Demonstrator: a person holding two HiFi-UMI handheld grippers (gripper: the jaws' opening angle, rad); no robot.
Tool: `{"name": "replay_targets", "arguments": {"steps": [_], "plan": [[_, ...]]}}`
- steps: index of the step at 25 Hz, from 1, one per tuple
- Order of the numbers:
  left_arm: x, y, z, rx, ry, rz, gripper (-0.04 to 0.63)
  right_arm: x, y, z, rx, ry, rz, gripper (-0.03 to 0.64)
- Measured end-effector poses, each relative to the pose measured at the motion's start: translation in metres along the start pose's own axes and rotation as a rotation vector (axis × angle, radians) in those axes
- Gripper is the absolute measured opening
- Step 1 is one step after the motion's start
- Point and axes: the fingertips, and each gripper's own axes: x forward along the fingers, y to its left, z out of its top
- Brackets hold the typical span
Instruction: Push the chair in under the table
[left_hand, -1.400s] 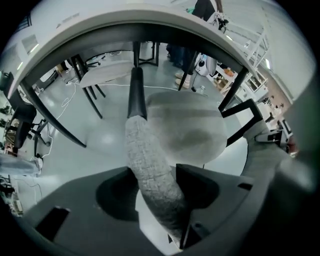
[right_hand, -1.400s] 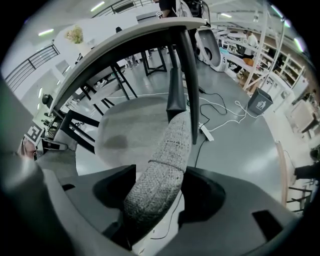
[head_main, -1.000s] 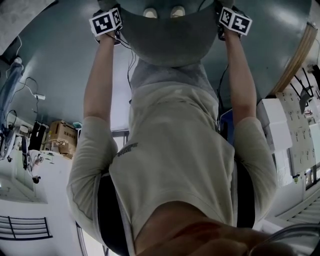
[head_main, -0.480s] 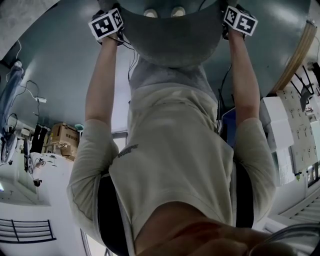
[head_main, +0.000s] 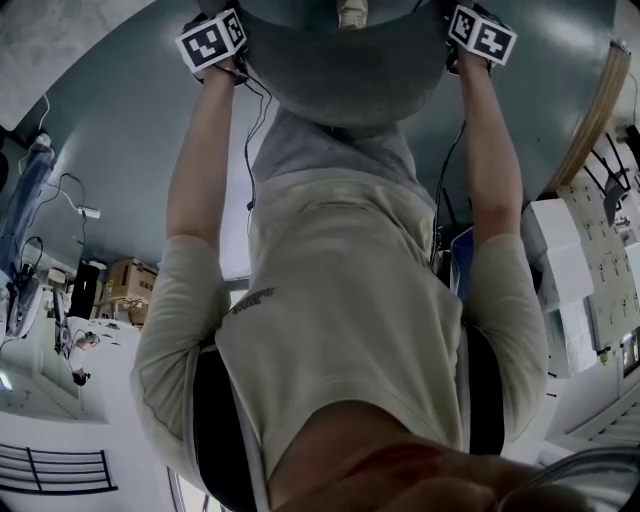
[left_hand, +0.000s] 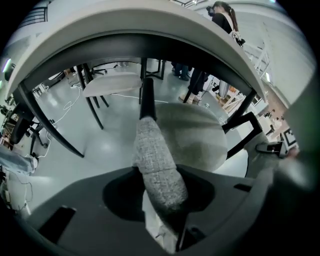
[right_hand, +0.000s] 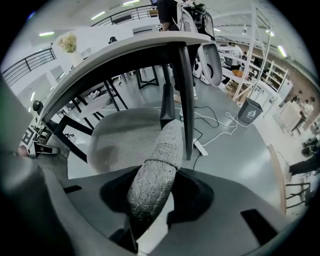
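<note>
Jaws lately closing, left hand-held gripper and right hand-held gripper both pinch the chair backrest; chair seat extends ahead, mid-frame, toward the worktop above; both equally near.

Person leaning over a grey chair back, one gripper at each end of its rim.
Left gripper and right gripper, each with a marker cube; jaws just closing, rim between them. Bare forearms, pale shirt. Thin cable beside the left arm. Grey floor; cardboard boxes near the left elbow, white shelving by the right.
</note>
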Motion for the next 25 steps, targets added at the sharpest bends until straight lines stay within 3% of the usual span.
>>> {"name": "replay_targets", "arguments": {"steps": [15, 25], "plan": [[0.015, -0.008, 0.062, -0.1, -0.042, 0.014, 0.153, 0.031, -0.012, 0.096, -0.07, -0.021, 0.04, 0.16], [0.014, -0.006, 0.087, -0.123, -0.09, 0.0, 0.161, 0.037, -0.008, 0.128, -0.083, -0.036, 0.047, 0.161]]}}
